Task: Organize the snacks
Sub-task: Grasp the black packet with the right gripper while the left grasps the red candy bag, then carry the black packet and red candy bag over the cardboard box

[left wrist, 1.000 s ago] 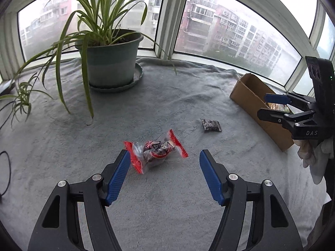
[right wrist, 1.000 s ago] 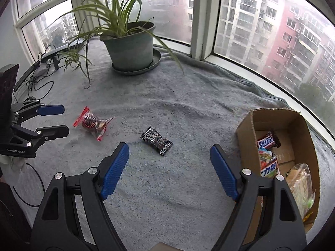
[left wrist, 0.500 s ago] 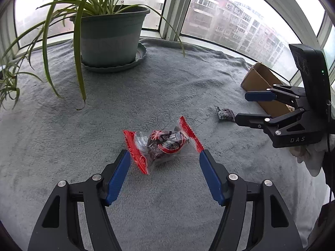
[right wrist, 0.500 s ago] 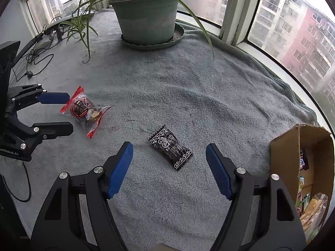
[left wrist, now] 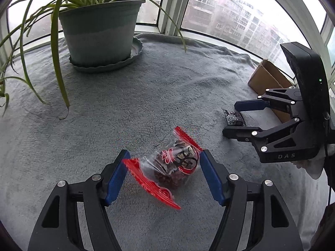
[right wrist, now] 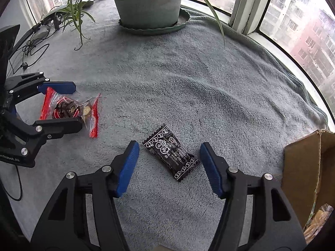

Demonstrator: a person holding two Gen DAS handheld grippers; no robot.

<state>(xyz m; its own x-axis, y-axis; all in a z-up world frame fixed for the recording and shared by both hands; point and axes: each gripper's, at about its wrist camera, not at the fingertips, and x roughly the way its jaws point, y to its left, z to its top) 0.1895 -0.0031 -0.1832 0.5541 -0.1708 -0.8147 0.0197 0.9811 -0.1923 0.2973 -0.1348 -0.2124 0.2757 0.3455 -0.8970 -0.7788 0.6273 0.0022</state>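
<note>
A clear snack bag with red sealed ends [left wrist: 174,165] lies on the grey blanket between the open fingers of my left gripper [left wrist: 163,173]; it also shows in the right wrist view [right wrist: 69,108]. A black snack packet with white print [right wrist: 170,154] lies between the open fingers of my right gripper [right wrist: 168,165]; it also shows in the left wrist view [left wrist: 233,118]. Neither gripper holds anything. The cardboard box [right wrist: 303,173] with snacks inside stands at the right.
A large potted spider plant on a saucer [left wrist: 100,33] stands at the back by the window. Cables [right wrist: 31,48] lie at the far left of the blanket. The box also shows behind the right gripper in the left wrist view [left wrist: 268,79].
Both grippers have moved forward and down. The red-ended bag now sits between the left fingers and the black packet between the right fingers. Both stay open.
</note>
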